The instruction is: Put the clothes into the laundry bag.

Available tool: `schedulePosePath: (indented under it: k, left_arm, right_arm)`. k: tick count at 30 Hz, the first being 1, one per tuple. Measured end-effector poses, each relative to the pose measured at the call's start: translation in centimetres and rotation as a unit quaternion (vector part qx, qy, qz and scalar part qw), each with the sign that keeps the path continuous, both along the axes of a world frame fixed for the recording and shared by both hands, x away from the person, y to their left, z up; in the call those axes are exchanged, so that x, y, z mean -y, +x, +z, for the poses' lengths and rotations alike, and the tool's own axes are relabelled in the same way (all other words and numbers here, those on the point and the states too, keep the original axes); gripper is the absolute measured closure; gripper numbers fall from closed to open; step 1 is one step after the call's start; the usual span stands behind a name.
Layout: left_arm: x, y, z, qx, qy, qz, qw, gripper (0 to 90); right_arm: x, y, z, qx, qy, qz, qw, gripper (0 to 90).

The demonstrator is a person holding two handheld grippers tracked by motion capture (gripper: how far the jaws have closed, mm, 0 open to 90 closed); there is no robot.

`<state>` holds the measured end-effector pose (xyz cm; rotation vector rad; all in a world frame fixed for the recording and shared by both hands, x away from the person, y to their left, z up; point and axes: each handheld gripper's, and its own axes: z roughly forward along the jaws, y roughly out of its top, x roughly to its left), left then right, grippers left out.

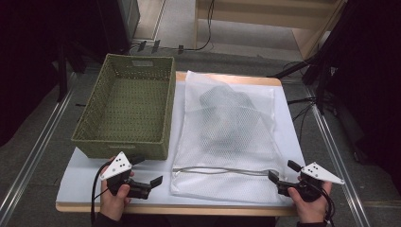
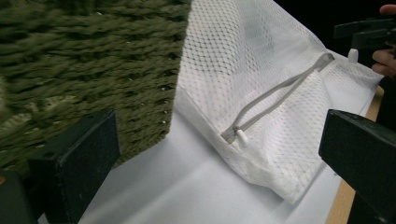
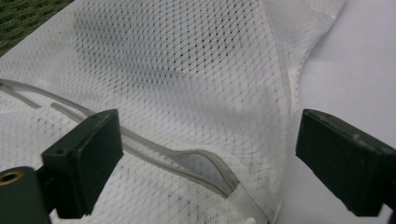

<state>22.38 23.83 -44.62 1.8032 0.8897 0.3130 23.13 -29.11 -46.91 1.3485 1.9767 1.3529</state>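
A white mesh laundry bag (image 1: 227, 142) lies flat on the table with a dark garment (image 1: 226, 118) inside it. Its grey zipper (image 1: 222, 170) runs along the near edge and gapes slightly. The white zipper pull (image 2: 241, 135) sits at the left end. My left gripper (image 1: 150, 170) is open, just left of the bag's near corner and in front of the green woven basket (image 1: 125, 142). My right gripper (image 1: 281, 170) is open at the bag's near right corner. In the right gripper view its jaws straddle the zipper's right end (image 3: 205, 163) without touching it.
The basket is empty and stands at the left, touching the bag's left side. The table has a white cover (image 1: 80, 182) and a wooden front edge (image 1: 189, 209). Metal rails and cables lie on the floor on both sides.
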Motion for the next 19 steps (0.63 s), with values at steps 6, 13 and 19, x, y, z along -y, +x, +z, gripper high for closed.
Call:
schedulePosePath:
  k: [6, 13, 19]
  left_arm:
    - [-0.79, -0.2, 0.13, 0.016, 0.009, 0.026, 0.9995, 0.0]
    - [-1.14, 0.0, -0.14, 0.018, 0.016, 0.031, 0.9992, 0.0]
    - [-1.15, 0.33, -0.33, 0.01, 0.016, 0.039, 0.9991, 0.0]
  right_arm:
    - [0.23, -0.21, -0.04, -0.001, 0.005, 0.009, 0.9999, 2.2]
    - [0.13, -0.22, -0.11, -0.005, 0.005, 0.01, 0.9999, 2.2]
    - [-0.15, -0.1, -0.24, -0.007, 0.002, 0.014, 0.9999, 2.2]
